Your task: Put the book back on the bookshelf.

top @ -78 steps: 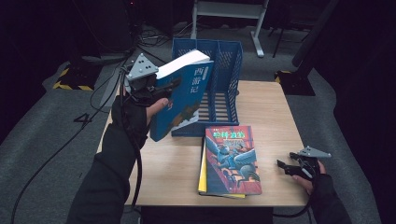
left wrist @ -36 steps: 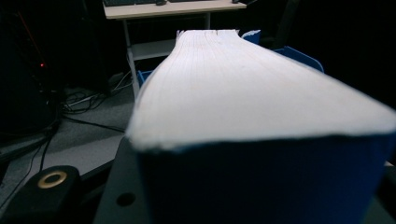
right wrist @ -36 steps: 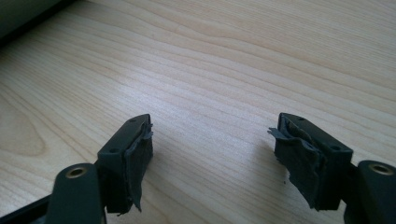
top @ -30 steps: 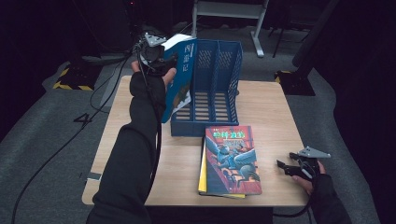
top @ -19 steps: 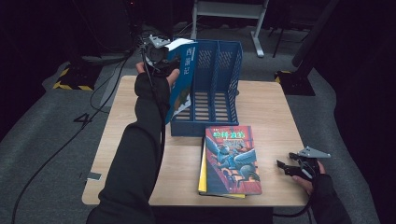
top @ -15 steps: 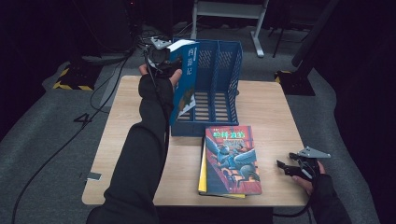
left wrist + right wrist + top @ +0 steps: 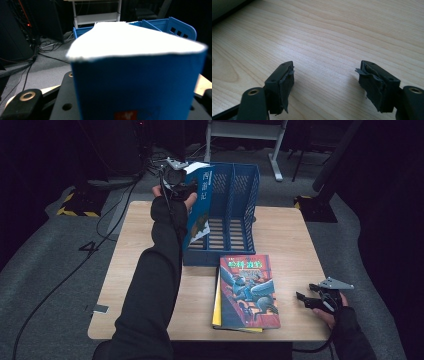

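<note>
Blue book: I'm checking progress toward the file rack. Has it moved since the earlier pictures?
Yes. The blue book, clamped in the left gripper, went from the rack's front-left corner, tilted, to upright at its leftmost slot.

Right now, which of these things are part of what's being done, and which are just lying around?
In use:
- blue book, held upright in the left gripper
- blue file rack, which the book is entering

Lying about:
- stacked books on the table
- right gripper, open, resting at the table's edge
- floor cables
</note>
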Demonstrator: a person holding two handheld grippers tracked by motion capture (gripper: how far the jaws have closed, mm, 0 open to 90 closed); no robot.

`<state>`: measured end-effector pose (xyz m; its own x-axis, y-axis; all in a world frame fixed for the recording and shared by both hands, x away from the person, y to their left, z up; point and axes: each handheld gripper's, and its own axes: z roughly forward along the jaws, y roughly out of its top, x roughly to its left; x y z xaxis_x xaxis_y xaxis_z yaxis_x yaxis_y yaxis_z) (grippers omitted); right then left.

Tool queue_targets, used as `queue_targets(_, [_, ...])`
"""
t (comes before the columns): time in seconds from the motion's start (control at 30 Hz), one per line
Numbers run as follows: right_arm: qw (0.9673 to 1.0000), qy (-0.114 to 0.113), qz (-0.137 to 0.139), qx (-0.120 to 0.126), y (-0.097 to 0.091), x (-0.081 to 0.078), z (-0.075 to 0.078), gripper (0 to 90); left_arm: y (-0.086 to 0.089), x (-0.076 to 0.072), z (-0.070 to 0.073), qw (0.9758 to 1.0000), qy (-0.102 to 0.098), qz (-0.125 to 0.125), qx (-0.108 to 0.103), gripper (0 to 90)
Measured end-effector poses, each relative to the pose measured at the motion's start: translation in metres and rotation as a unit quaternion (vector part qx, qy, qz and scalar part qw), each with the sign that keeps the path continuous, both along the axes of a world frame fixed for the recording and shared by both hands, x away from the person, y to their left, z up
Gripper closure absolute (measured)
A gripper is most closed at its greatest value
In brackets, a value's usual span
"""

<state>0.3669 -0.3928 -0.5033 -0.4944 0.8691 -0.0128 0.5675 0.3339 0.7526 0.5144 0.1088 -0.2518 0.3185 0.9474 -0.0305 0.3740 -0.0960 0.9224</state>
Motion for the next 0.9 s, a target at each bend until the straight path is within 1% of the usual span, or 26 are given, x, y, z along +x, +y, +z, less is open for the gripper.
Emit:
queue_targets(0.13, [1.0,-0.003,0.001,-0.002,0.0,0.0,0.0,28.7,0.004,-0.002,0.003,1.0,-0.002,0.002,0.002,60.6])
queue_targets(0.23, [1.0,-0.001,-0.001,-0.001,0.0,0.0,0.0,28.6,0.004,-0.001,0.004,1.0,-0.001,0.004,0.007,60.6])
queue_targets(0.3, [1.0,-0.003,0.0,-0.002,0.0,0.0,0.0,28.6,0.003,0.001,0.004,0.9999,0.001,0.003,0.016,60.6])
queue_targets(0.37, [1.0,-0.002,0.0,-0.002,0.0,0.0,0.0,28.7,0.004,0.001,0.004,0.9999,0.0,0.002,0.016,60.6])
queue_targets(0.43, [1.0,-0.001,0.0,-0.001,0.0,0.0,0.0,28.7,0.003,0.003,0.004,0.9996,0.002,0.0,0.028,60.5])
queue_targets(0.47, [1.0,0.001,0.0,0.0,0.0,0.0,0.0,28.9,0.003,0.003,0.004,0.9996,0.003,-0.003,0.029,60.5])
queue_targets(0.53, [1.0,0.001,0.0,0.0,0.0,0.0,0.0,28.9,0.003,0.003,0.005,0.9996,0.004,-0.003,0.029,60.5])
queue_targets(0.63, [1.0,-0.001,0.001,0.0,0.0,0.0,0.0,28.7,0.006,0.001,0.006,0.9998,0.003,-0.005,0.019,60.5])
queue_targets(0.73, [1.0,0.001,0.0,0.0,0.0,0.0,0.0,28.8,0.007,-0.001,0.008,0.9996,0.005,-0.009,0.027,60.6])
queue_targets(0.83, [1.0,0.001,0.0,0.0,0.0,0.0,0.0,28.8,0.011,-0.003,0.009,0.9997,0.001,-0.013,0.02,60.5])
queue_targets(0.9, [1.0,0.002,-0.001,0.001,0.0,0.001,0.0,28.4,0.011,-0.001,0.005,0.9999,0.004,-0.003,0.009,60.6])
